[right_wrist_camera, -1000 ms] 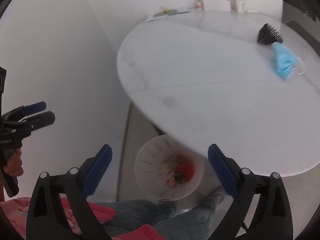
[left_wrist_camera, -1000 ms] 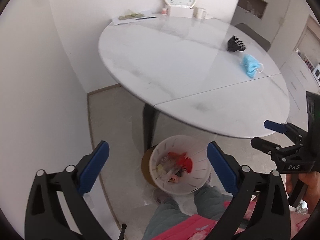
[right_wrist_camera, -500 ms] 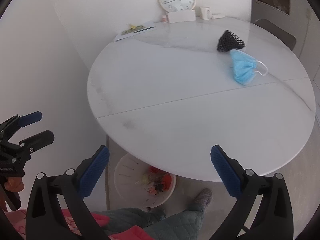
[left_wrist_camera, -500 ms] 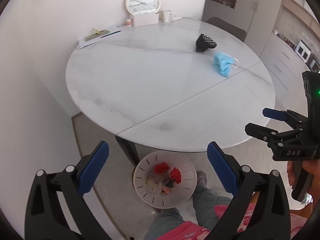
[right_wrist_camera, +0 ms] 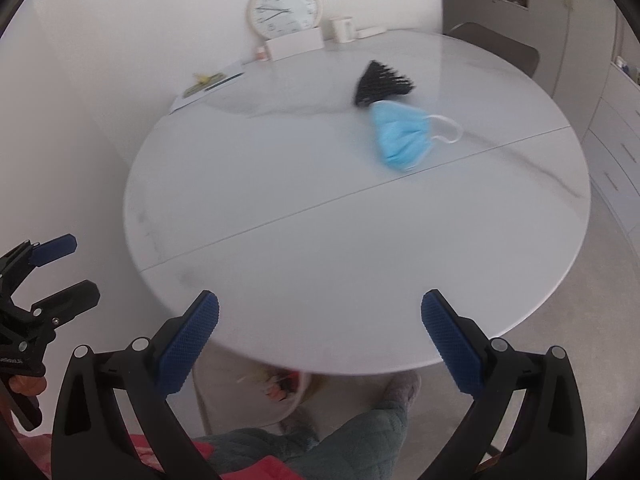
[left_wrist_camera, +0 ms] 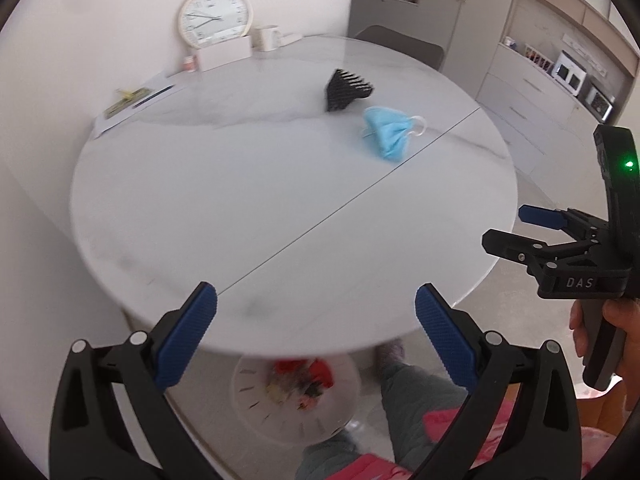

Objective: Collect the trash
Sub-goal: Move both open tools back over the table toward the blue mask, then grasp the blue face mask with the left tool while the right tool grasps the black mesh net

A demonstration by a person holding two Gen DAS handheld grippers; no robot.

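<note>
A crumpled blue face mask (left_wrist_camera: 389, 133) (right_wrist_camera: 404, 138) lies on the far right part of the round white table (left_wrist_camera: 248, 208) (right_wrist_camera: 340, 248). A black spiky object (left_wrist_camera: 346, 90) (right_wrist_camera: 380, 82) sits just behind it. A white trash bin (left_wrist_camera: 296, 394) (right_wrist_camera: 280, 390) with colourful scraps stands on the floor under the table's near edge. My left gripper (left_wrist_camera: 316, 332) is open and empty above the near edge. My right gripper (right_wrist_camera: 320, 336) is open and empty too, and shows at the right of the left wrist view (left_wrist_camera: 520, 232).
A wall clock (left_wrist_camera: 215, 16), a white box (left_wrist_camera: 224, 54), a mug (left_wrist_camera: 267, 38) and papers with a pen (left_wrist_camera: 136, 100) stand at the table's back. A chair (left_wrist_camera: 400, 46) is behind it, cabinets (left_wrist_camera: 540, 92) at the right. The person's legs (left_wrist_camera: 404, 392) are below.
Both grippers have risen and tilted up from the bin toward the table top. The mask and black object now look nearer. Both stay open and empty.
</note>
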